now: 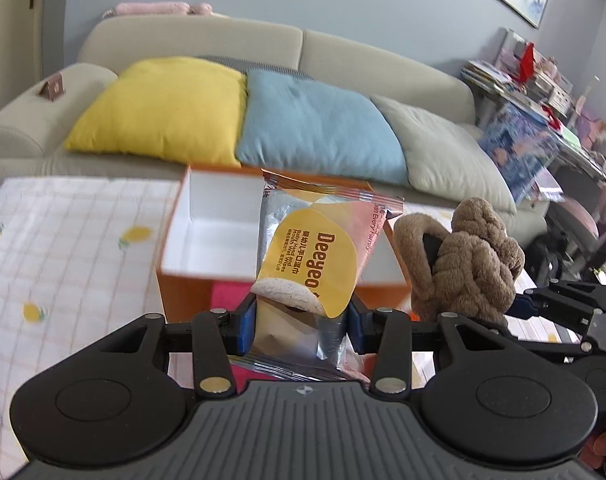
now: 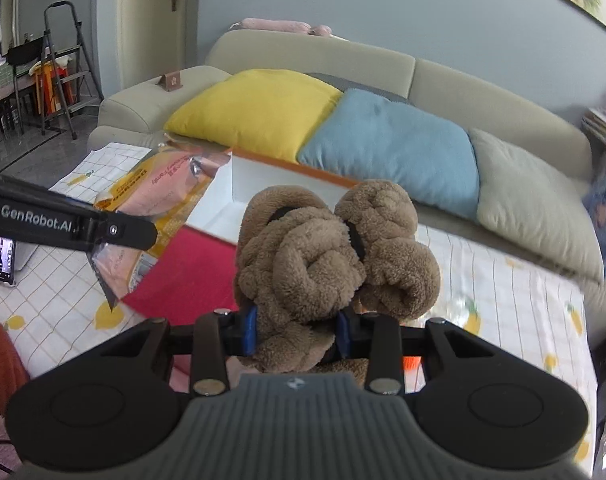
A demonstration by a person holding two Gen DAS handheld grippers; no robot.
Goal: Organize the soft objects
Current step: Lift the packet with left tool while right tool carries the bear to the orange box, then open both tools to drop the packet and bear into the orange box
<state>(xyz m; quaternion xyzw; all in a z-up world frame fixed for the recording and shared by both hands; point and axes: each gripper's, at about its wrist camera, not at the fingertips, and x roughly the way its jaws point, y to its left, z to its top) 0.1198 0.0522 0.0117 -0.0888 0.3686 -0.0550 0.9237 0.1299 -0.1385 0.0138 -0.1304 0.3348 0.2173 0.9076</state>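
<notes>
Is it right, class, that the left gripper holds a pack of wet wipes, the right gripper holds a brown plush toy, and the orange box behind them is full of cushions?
One detail is wrong: the orange box is empty, its white inside bare in the left wrist view. The rest stands: the left gripper holds the pack of wet wipes, and the right gripper holds the brown plush toy.

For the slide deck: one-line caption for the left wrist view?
Left gripper clamps a Deeyeo wet wipes pack before the open orange box; right gripper holds a brown plush slipper.
</notes>
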